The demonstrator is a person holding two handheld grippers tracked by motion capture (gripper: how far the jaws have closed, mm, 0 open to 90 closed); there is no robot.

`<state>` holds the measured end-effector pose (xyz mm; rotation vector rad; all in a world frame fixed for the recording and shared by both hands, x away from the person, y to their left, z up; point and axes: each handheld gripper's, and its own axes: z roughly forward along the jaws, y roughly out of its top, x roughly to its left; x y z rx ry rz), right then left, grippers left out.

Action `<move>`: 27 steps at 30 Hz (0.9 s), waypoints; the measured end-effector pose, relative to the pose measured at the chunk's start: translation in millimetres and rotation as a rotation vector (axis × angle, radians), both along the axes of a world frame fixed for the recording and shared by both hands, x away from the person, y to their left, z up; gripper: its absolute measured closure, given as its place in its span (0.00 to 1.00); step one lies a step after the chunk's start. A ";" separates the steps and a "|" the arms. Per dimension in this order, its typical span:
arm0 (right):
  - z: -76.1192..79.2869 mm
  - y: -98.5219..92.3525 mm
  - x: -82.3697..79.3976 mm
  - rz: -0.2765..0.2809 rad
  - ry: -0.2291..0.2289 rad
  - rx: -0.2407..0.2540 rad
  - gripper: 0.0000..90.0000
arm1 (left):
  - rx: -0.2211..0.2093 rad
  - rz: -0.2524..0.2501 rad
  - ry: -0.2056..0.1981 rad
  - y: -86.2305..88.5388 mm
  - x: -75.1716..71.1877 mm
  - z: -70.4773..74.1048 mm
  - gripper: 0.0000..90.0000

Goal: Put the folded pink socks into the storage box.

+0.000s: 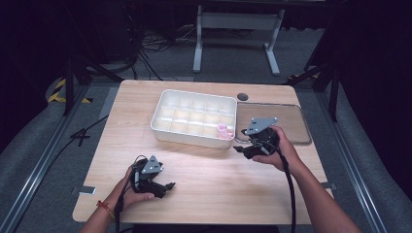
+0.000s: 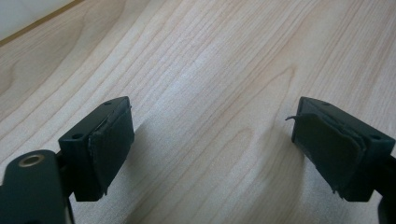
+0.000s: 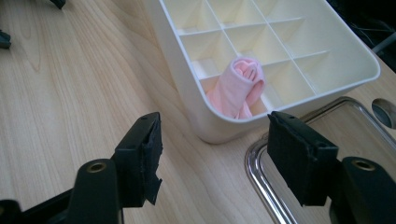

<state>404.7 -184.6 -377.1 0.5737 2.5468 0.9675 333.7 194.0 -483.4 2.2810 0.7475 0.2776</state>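
Two grippers: left gripper (image 1: 167,186) and right gripper (image 1: 239,149) both gape wide, holding nothing.
Pink roll (image 3: 239,86): near-right compartment of the white tray (image 3: 187,88).

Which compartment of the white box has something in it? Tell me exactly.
The corner compartment of the white box nearest the right gripper, beside the clear lid. It holds a rolled pink cloth; the other compartments look empty.

The white divided box (image 3: 280,65) is cut off at the right gripper view's top edge, and its near wall hides the lower part of the rolled pink cloth (image 3: 238,86).
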 end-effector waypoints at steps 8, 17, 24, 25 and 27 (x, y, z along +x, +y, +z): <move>-11.1 -17.2 -8.4 -0.025 0.014 -0.001 0.39 | 0.001 0.000 0.000 0.0 -0.1 0.0 0.15; -32.5 -36.5 -15.9 -0.054 0.041 -0.002 0.39 | 0.000 0.001 0.000 0.0 -0.1 0.0 0.15; -42.2 -48.4 -23.7 -0.074 0.043 -0.018 0.39 | 0.001 0.001 0.000 0.0 -0.1 0.0 0.15; -43.4 -49.9 -25.1 -0.072 0.045 -0.018 0.39 | 0.001 0.001 0.000 0.0 -0.1 0.0 0.15; -46.1 -53.0 -28.9 -0.075 0.043 -0.023 0.39 | 0.000 0.002 0.000 -0.1 -0.2 0.0 0.15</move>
